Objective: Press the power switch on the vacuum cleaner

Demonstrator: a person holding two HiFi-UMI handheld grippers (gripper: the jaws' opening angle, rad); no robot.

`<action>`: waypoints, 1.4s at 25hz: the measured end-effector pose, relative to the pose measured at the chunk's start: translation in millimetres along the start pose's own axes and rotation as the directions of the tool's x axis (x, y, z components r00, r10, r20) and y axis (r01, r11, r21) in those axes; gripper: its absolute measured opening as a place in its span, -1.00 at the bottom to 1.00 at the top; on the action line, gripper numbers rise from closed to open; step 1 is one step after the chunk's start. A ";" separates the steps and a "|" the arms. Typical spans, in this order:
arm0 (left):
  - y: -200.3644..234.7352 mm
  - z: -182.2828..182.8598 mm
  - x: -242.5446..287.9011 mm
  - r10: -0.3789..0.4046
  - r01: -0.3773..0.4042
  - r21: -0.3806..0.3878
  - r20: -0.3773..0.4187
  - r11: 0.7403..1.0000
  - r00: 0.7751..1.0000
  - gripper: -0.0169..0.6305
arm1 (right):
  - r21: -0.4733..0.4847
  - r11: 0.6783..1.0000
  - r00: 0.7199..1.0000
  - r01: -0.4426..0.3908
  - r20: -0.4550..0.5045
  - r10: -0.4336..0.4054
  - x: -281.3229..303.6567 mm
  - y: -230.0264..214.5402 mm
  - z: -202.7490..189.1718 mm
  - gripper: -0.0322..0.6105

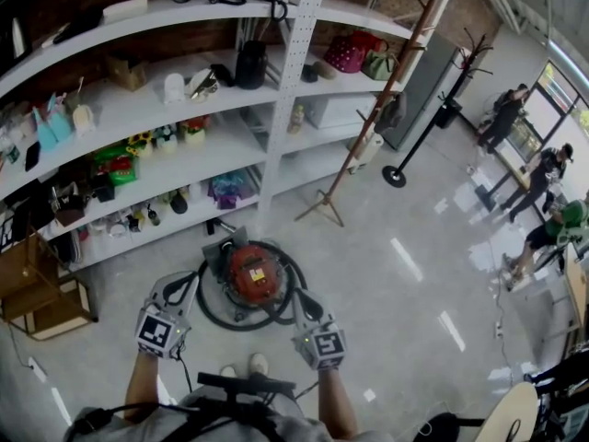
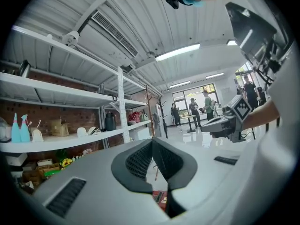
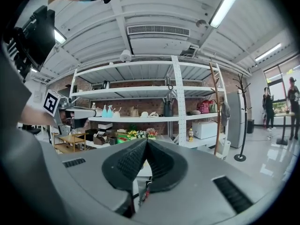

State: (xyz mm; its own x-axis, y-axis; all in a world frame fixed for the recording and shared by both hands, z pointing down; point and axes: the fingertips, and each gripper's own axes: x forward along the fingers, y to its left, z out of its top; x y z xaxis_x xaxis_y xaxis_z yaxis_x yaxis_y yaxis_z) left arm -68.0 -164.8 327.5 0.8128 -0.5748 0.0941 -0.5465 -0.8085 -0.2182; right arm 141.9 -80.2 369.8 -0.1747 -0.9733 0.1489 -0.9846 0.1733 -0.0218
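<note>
Left hand-held gripper (image 1: 187, 282) and right hand-held gripper (image 1: 300, 295), both pressed together, empty, flank the vacuum (image 1: 253, 273); your tip could skid off its rounded red top and miss the switch.

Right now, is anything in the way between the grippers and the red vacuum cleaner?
Nothing visible. The left gripper and right gripper hang either side of the vacuum cleaner, its red top uncovered. The black hose loops round it on the floor, not over it. The switch is too small to see.
</note>
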 end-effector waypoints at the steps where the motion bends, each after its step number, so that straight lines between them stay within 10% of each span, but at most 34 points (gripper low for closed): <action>1: 1.6 2.9 0.8 0.006 -0.006 0.001 0.006 1.000 1.000 -0.93 | 0.000 1.000 1.000 0.006 0.005 -0.006 -2.3 -2.6 3.3 -0.87; 35: -2.7 12.9 3.7 0.038 -0.038 0.005 0.022 0.999 0.999 -0.93 | 0.014 0.999 0.999 0.043 0.024 -0.043 -27.9 -20.1 9.9 -0.87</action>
State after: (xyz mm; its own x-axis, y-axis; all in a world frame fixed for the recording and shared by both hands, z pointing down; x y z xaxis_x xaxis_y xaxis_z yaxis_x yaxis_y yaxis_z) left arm -61.0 -163.1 315.9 0.7955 -0.6025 0.0646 -0.5763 -0.7852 -0.2265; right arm 166.6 -58.0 356.3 -0.1321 -0.9833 0.1255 -0.9912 0.1294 -0.0292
